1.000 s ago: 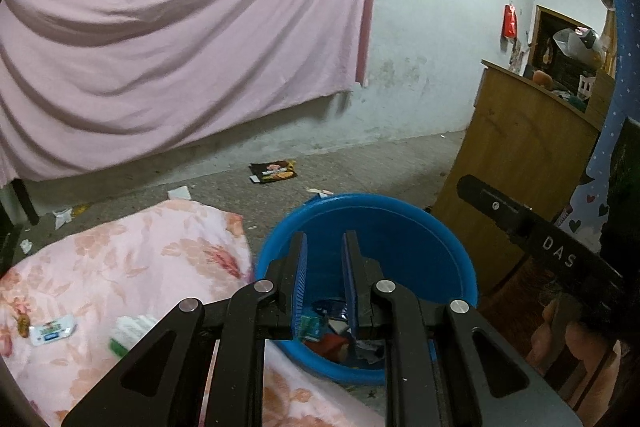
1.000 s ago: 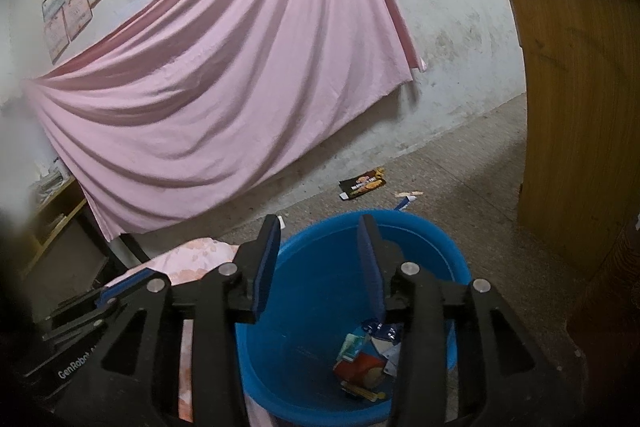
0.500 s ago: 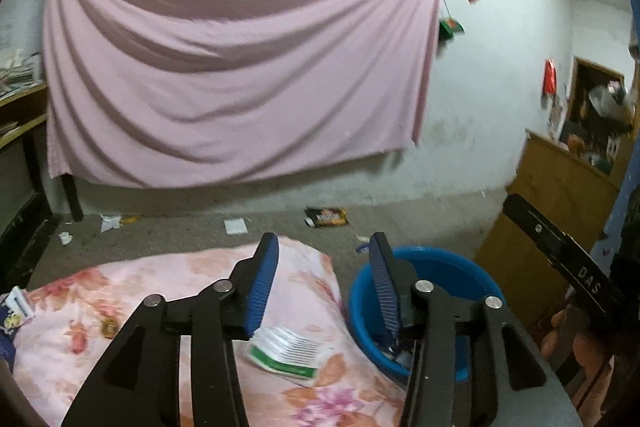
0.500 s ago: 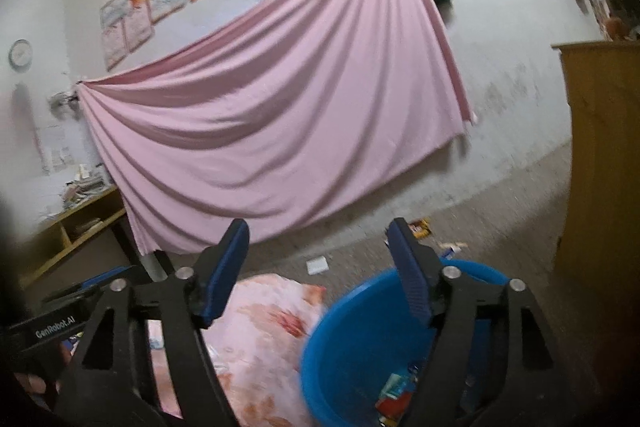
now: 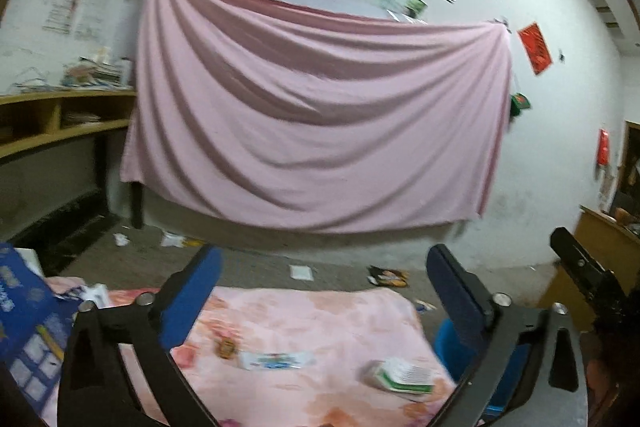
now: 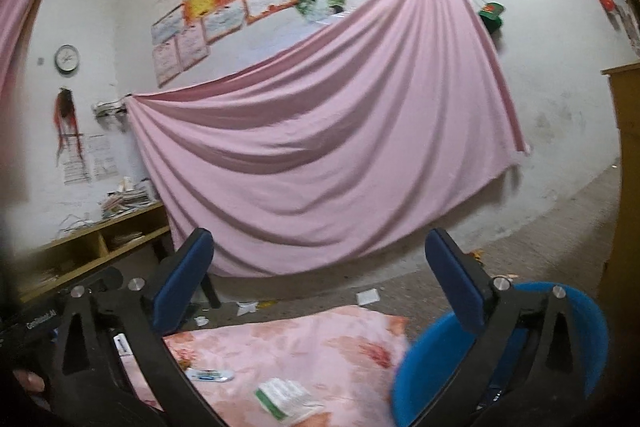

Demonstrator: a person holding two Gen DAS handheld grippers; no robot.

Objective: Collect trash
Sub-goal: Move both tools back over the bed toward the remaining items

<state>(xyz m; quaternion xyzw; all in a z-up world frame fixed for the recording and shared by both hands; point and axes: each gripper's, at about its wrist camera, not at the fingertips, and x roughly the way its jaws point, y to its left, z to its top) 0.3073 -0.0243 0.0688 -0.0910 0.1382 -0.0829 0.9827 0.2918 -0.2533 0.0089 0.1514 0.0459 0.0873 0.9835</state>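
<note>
My left gripper (image 5: pixel 324 259) hangs above a floral pink cloth (image 5: pixel 320 319), its jaws opening wide with nothing between them. Below it on the cloth lie a green-and-white packet (image 5: pixel 400 377), a white-and-blue wrapper (image 5: pixel 276 361) and a small orange scrap (image 5: pixel 226 347). The blue basin (image 5: pixel 444 343) shows behind the right finger. My right gripper (image 6: pixel 318 247) is also opening and empty, pointing level at the wall. Its view shows the basin (image 6: pixel 420 359) at lower right, with the packet (image 6: pixel 286 397) and the wrapper (image 6: pixel 210 375) on the cloth (image 6: pixel 320 339).
A pink sheet (image 5: pixel 320 115) hangs on the far wall. A dark snack wrapper (image 5: pixel 388 277) and white paper scraps (image 5: pixel 300 271) lie on the floor. A blue box (image 5: pixel 24 319) sits at left, wooden shelves (image 6: pixel 100 243) behind it, a wooden cabinet (image 5: pixel 600 247) at right.
Both grippers swung up and left from over the basin toward the cloth. Both jaws went from narrow to wide open. The basin has slid to the right edge of each view.
</note>
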